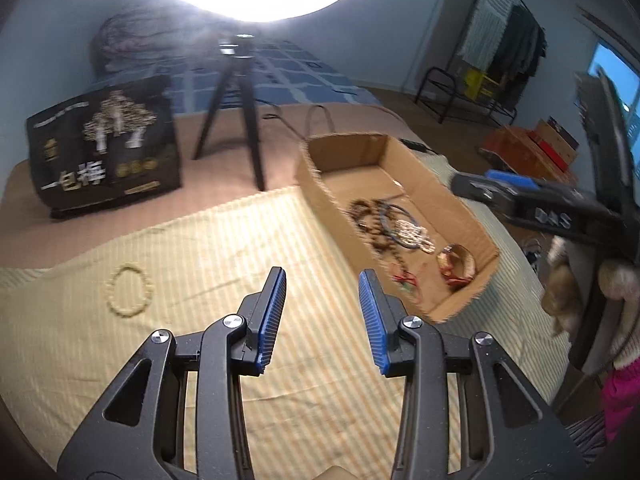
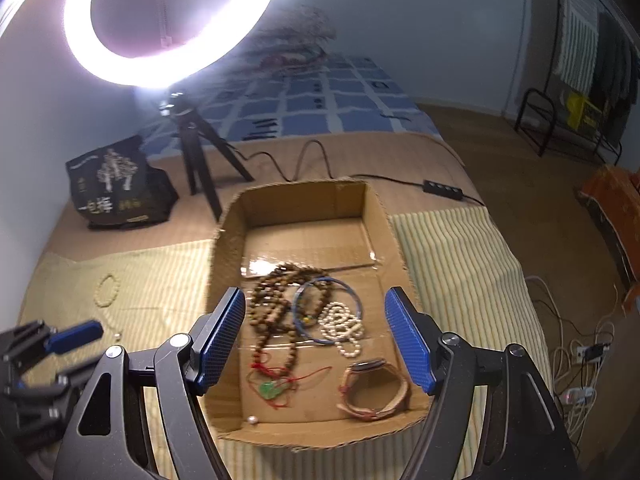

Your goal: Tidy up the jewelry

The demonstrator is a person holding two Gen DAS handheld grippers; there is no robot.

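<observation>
A shallow cardboard box (image 2: 304, 200) (image 1: 316, 176) lies on a striped yellow cloth and holds jewelry: brown wooden beads (image 2: 276, 304), a blue bangle (image 2: 356, 292), a white pearl strand (image 2: 344, 328), a wristwatch (image 2: 376, 388), a green pendant on red cord (image 2: 272, 390) and one loose pearl (image 2: 252, 420). A cream bead bracelet (image 1: 130, 292) (image 2: 107, 290) lies on the cloth to the left of the box. My left gripper (image 1: 322, 280) hovers over the cloth, open and empty. My right gripper (image 2: 316, 300) hangs above the box, open, nothing between its pads.
A ring light on a black tripod (image 2: 200, 160) stands behind the box, beside a black printed bag (image 1: 104, 148). A cable with a switch (image 2: 442, 188) runs behind the box. A tiny pearl (image 2: 117, 336) lies on the cloth. Cables and plugs (image 2: 576, 360) sit on the floor at right.
</observation>
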